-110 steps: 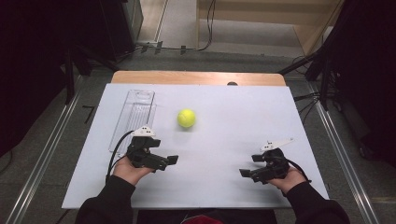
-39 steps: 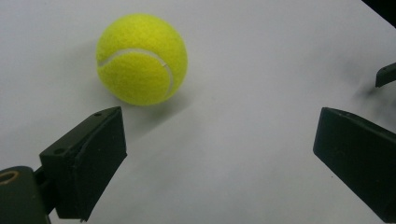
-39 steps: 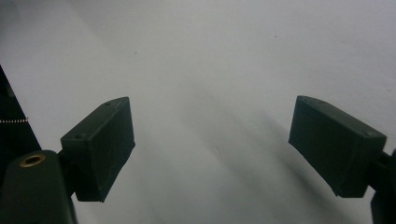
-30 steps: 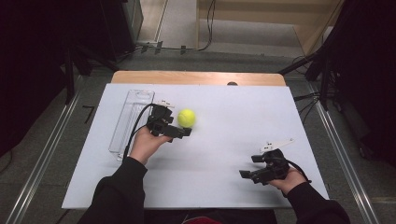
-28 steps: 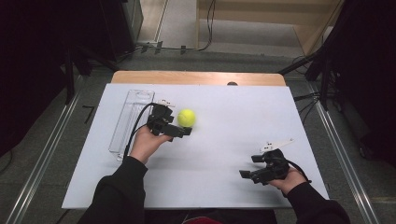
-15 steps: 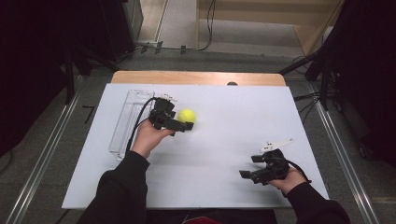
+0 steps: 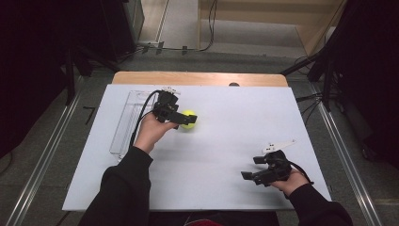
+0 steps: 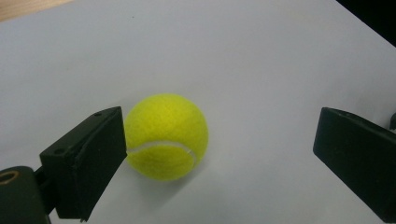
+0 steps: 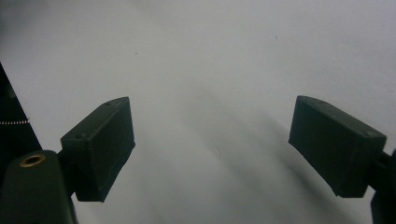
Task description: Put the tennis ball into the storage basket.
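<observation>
Tennis ball (image 8: 166, 136): on the white table (image 7: 226, 155), towards its 11 o'clock; clear tray (image 7: 123, 123) at the ball's 9 o'clock
Left gripper (image 8: 219, 149): wide open, empty; ball between jaws, against the left one
Right gripper (image 7: 264, 170): open, empty; well apart at 5 o'clock
</observation>
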